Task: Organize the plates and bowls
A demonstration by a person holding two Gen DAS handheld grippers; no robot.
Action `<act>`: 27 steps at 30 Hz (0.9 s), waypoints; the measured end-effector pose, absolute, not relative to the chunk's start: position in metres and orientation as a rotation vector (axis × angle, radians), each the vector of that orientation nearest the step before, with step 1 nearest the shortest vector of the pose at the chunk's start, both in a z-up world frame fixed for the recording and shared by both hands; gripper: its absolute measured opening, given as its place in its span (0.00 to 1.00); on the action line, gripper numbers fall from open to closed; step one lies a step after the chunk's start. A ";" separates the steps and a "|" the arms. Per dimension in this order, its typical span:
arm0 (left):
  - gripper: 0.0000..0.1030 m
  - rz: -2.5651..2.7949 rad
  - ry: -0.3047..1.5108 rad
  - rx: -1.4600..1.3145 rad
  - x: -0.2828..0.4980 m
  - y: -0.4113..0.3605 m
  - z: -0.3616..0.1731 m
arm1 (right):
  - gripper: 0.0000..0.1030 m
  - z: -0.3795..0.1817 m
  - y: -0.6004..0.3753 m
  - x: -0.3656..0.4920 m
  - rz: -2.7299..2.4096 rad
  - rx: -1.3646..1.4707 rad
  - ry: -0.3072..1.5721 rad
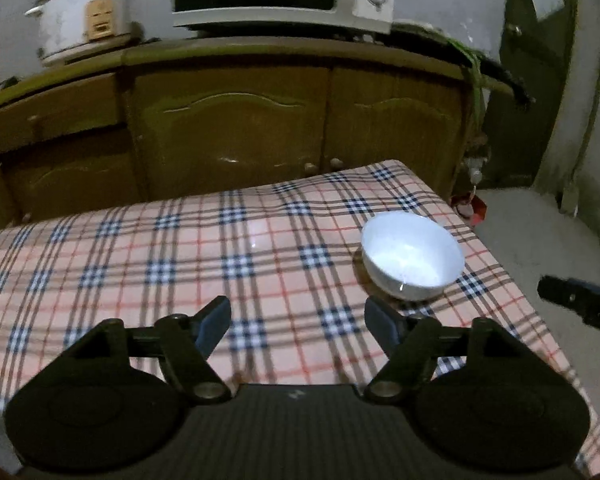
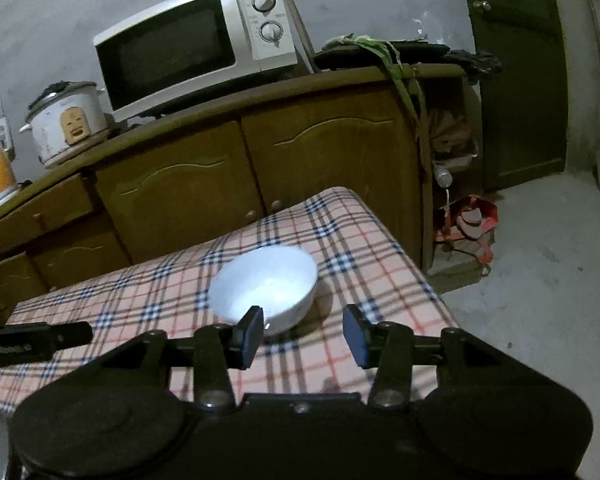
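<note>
Bowl (image 1: 412, 258), white, sits upright on checked worktop (image 1: 140, 256). Left tool (image 1: 298, 320) and right tool (image 2: 302, 334) hover nearby, both spread wide, gripping nothing.

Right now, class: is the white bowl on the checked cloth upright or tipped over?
Upright: the bowl sits on its base, with its open rim facing up.

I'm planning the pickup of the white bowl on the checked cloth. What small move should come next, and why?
Probably ease the right gripper forward a little so its fingers straddle the near rim of the white bowl. Its jaws are open and empty, just short of the bowl, which stands upright on the checked tablecloth. The left gripper, also open, has the bowl off to its right.
</note>
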State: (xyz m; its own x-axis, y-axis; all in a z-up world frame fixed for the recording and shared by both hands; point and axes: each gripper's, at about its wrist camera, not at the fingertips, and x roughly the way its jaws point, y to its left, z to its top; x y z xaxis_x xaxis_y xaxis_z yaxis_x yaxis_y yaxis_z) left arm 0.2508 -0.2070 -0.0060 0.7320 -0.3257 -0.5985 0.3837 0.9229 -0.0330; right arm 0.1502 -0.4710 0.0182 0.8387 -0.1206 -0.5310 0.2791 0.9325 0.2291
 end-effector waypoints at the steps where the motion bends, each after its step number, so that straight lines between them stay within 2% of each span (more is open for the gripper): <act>1: 0.74 -0.398 0.643 0.107 0.259 -0.215 -0.008 | 0.53 0.017 -0.475 0.159 -0.211 0.314 0.540; 14: 0.75 -0.447 0.739 0.045 0.345 -0.283 -0.049 | 0.53 -0.041 -0.512 0.265 -0.223 0.410 0.662; 19: 0.72 -0.446 0.758 0.079 0.364 -0.301 -0.066 | 0.53 -0.060 -0.515 0.289 -0.215 0.431 0.701; 20: 0.67 -0.447 0.763 0.094 0.367 -0.304 -0.070 | 0.53 -0.064 -0.514 0.293 -0.218 0.428 0.707; 21: 0.56 -0.448 0.765 0.105 0.370 -0.306 -0.073 | 0.53 -0.067 -0.514 0.297 -0.213 0.430 0.716; 22: 0.50 -0.454 0.773 0.114 0.372 -0.308 -0.077 | 0.48 -0.070 -0.515 0.301 -0.203 0.436 0.726; 23: 0.36 -0.459 0.785 0.122 0.374 -0.310 -0.081 | 0.35 -0.073 -0.515 0.303 -0.189 0.448 0.732; 24: 0.30 -0.473 0.796 0.124 0.375 -0.310 -0.085 | 0.24 -0.076 -0.515 0.304 -0.178 0.464 0.737; 25: 0.26 -0.499 0.791 0.107 0.375 -0.309 -0.086 | 0.19 -0.077 -0.513 0.304 -0.173 0.467 0.732; 26: 0.17 -0.516 0.791 0.095 0.374 -0.308 -0.086 | 0.20 -0.077 -0.511 0.303 -0.177 0.459 0.726; 27: 0.17 -0.518 0.793 0.093 0.372 -0.308 -0.085 | 0.20 -0.077 -0.510 0.302 -0.178 0.453 0.719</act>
State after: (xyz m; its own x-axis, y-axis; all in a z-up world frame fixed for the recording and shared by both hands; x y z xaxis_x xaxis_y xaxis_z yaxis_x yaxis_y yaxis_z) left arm 0.3723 -0.3085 -0.0855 0.5839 -0.4090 -0.7012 0.4774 0.8716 -0.1108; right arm 0.3019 -0.5100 -0.0771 0.7423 -0.0034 -0.6701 0.3092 0.8889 0.3380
